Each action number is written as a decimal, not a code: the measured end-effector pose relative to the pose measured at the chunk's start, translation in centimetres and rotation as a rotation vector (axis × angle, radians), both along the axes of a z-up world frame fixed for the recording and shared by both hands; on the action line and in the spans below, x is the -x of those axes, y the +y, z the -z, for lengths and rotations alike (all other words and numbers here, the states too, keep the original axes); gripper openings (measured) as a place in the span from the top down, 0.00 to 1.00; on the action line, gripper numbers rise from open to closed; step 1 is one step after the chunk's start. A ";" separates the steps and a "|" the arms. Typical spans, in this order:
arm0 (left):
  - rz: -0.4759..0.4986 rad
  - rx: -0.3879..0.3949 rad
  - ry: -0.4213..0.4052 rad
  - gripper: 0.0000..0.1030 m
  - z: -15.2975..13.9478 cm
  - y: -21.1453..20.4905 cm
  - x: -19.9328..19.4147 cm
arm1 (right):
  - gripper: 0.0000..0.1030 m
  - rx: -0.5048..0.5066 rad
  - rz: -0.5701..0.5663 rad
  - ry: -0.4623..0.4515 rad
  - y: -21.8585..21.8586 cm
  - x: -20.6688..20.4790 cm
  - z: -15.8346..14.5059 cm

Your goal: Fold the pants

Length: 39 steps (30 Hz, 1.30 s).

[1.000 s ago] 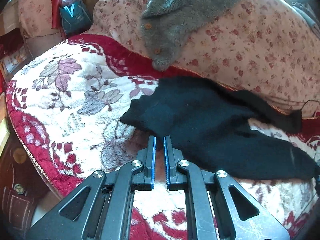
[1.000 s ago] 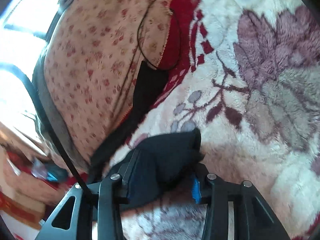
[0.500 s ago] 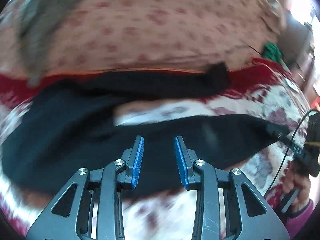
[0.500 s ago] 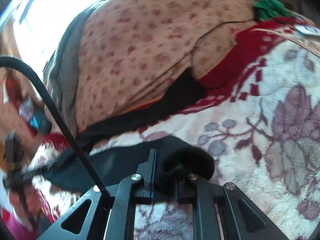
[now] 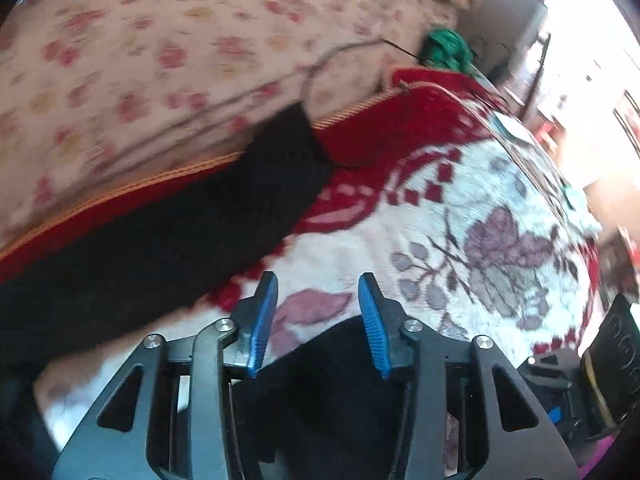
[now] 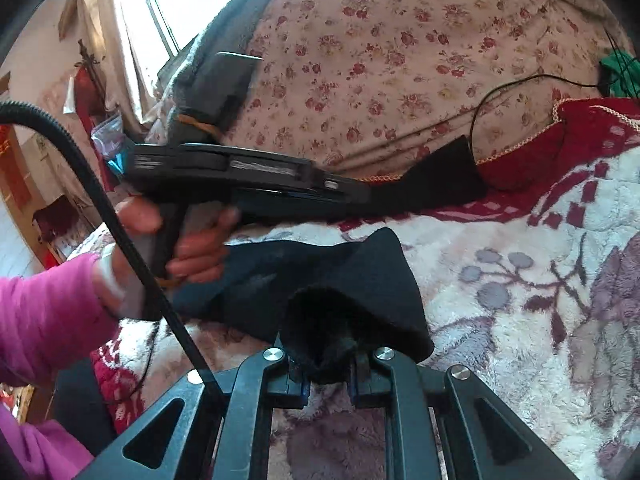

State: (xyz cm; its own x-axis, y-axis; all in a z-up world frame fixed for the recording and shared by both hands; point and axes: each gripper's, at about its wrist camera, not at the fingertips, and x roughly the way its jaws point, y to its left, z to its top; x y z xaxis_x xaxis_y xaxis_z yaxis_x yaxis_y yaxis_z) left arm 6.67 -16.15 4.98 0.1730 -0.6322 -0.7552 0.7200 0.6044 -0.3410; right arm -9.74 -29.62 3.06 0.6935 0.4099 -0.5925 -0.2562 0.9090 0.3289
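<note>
Right gripper (image 6: 326,376), at the bottom centre of its own view, has its jaws pinched on a bunched cuff of the black pants (image 6: 340,280); the fabric wells up between the fingers and fans out above them over the plush floral blanket (image 6: 540,280). From there one leg runs left toward the person's left hand (image 6: 192,240), which wraps the handle of the other tool at mid-left of the frame. A second leg (image 6: 436,184) lies further back, stretching toward the upper right, with its end against the floral-print quilt (image 6: 380,60) and the red border of the blanket. A thin black cable (image 6: 516,84) loops across the quilt at upper right, and a pink sleeve (image 6: 44,312) fills the lower left.

Left gripper (image 5: 318,316), in its own blurred view, stands with its blue-padded jaws wide apart and nothing between them. Black pants fabric (image 5: 320,400) lies under its frame at bottom centre, and the far leg (image 5: 180,232) crosses the left half of the frame along the blanket's red edge. A green item (image 5: 448,48) sits at the upper right, too blurred to name.
</note>
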 end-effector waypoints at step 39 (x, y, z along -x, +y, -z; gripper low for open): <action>0.411 -0.186 -0.159 0.63 3.1 -3.8 4.0 | 0.58 -0.421 0.342 0.255 -8.7 -3.5 4.1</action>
State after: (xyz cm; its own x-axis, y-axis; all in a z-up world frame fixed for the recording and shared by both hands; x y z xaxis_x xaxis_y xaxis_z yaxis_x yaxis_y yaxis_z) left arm 2.68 -19.94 1.84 0.0595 -0.5291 -0.8465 0.9468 0.2987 -0.1202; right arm -6.28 -38.33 -1.07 0.6848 0.4239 -0.5928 0.1626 0.7040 0.6913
